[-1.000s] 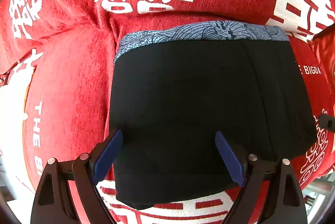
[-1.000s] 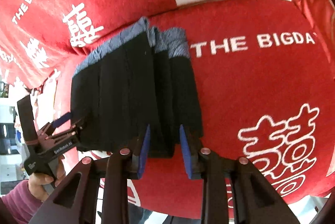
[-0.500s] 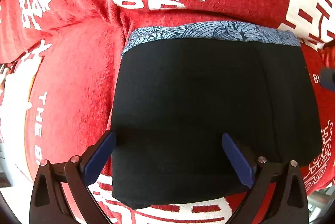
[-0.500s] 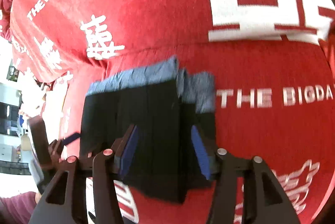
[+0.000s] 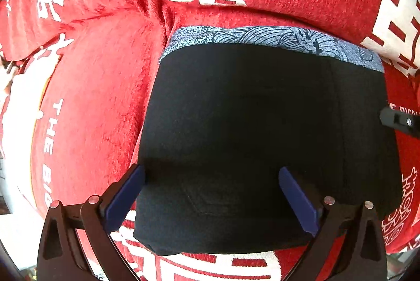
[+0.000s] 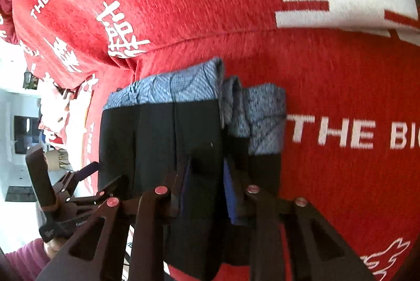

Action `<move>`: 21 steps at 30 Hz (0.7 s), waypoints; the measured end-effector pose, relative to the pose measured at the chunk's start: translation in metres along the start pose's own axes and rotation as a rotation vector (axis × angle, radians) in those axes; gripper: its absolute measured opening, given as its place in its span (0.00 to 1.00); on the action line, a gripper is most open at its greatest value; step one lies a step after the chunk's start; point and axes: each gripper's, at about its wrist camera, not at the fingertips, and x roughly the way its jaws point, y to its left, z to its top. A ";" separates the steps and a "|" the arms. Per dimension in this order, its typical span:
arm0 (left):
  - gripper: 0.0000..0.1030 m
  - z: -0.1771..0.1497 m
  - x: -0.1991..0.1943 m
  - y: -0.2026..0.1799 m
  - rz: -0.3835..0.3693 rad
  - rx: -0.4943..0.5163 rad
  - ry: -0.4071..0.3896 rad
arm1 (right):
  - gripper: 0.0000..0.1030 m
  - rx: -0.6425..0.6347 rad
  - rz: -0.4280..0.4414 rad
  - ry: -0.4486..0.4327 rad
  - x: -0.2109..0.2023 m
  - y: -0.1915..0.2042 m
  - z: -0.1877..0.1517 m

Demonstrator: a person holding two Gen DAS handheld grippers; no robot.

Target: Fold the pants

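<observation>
Right gripper (image 6: 207, 176) jaws just closing, pinched on a black fold of the pants (image 5: 262, 136), left gripper (image 5: 210, 191) spread wide over their hem, gripping nothing, pants flat on red cover (image 5: 92, 110), bare cover flanking both side edges.

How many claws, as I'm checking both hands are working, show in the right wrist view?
2. The right claw, bottom centre, has just been closing on a fold of the black pants; the left claw, left edge, has just been opening beside them. None looks hidden.
</observation>
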 end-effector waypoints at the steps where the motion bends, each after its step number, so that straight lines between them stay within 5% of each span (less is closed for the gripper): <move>1: 0.99 0.000 0.000 0.000 0.000 -0.005 0.003 | 0.25 0.004 0.003 0.005 -0.001 -0.001 -0.002; 17: 0.99 0.003 0.003 0.001 -0.004 -0.006 0.023 | 0.29 -0.064 -0.110 0.007 -0.026 0.026 -0.028; 21: 0.99 0.003 0.004 0.002 -0.007 -0.006 0.025 | 0.54 -0.115 -0.118 -0.014 -0.024 0.041 -0.036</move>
